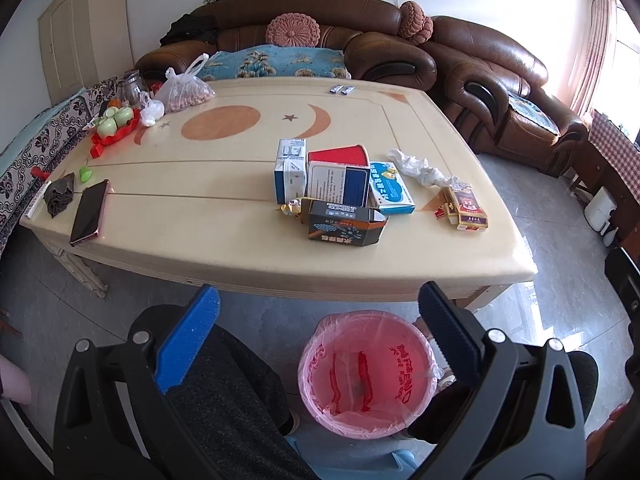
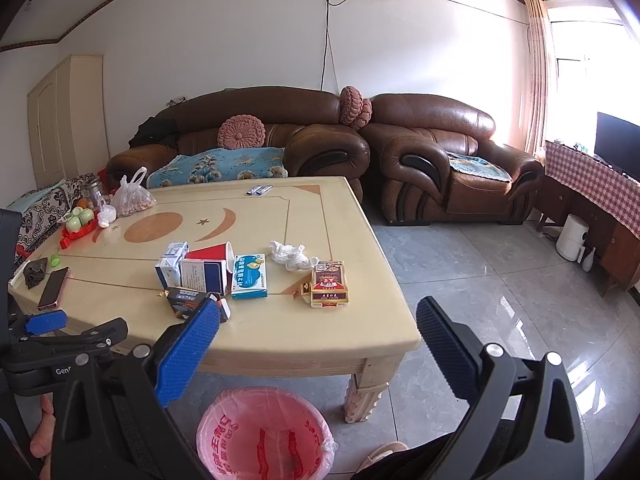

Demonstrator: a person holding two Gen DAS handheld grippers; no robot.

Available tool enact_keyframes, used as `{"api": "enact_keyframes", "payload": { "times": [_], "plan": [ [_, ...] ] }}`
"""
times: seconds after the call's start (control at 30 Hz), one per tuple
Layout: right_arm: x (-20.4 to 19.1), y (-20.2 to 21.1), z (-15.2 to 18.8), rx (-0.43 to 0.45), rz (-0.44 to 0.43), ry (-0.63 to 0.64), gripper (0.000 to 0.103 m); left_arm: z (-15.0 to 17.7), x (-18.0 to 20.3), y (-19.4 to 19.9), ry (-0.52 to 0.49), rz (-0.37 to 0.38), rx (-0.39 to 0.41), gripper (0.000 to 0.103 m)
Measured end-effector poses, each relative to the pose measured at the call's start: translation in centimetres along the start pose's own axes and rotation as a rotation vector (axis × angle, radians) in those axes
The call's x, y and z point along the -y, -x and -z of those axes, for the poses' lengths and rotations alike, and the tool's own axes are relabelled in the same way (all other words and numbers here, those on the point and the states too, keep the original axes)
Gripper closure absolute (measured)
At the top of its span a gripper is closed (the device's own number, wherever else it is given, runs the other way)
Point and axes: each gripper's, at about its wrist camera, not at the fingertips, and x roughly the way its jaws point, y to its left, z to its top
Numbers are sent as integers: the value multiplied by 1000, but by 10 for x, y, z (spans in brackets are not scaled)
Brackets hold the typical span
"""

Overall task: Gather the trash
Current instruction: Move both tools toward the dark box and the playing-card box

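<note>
A pile of trash lies on the cream table (image 1: 200,216): a black and orange box (image 1: 344,226), a white and blue box (image 1: 290,170), a red paper cup (image 1: 340,156), a blue medicine box (image 1: 390,188), a crumpled tissue (image 1: 420,168) and a red cigarette carton (image 1: 468,206). A pink-lined bin (image 1: 368,372) stands on the floor below the table's near edge. My left gripper (image 1: 320,312) is open and empty above the bin. My right gripper (image 2: 316,326) is open and empty over the table's near edge; the carton (image 2: 329,282) and bin (image 2: 266,436) show there.
A phone (image 1: 90,212), dark cloth (image 1: 60,196), green cups on a red tray (image 1: 114,120) and a plastic bag (image 1: 182,88) sit on the table's left side. Brown sofas (image 1: 500,80) stand behind. The person's legs (image 1: 224,392) are beside the bin.
</note>
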Motion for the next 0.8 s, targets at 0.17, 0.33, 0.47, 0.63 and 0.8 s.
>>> {"api": "enact_keyframes", "payload": {
  "times": [0.17, 0.33, 0.47, 0.63, 0.8],
  "plan": [
    [7, -29, -1, -34, -15, 11, 6, -7, -1, -17, -73, 12, 10, 5],
    [12, -60, -2, -86, -28, -3, 6, -22, -3, -34, -167, 27, 14, 5],
    [11, -85, -4, -124, -29, -4, 6, -28, 2, -44, -233, 30, 29, 5],
    [14, -109, -6, -163, -43, -9, 6, -30, 16, -60, -395, 57, 37, 5],
    [17, -134, -5, -204, -39, -17, 6, -34, 26, -81, -519, 74, 17, 5]
  ]
}}
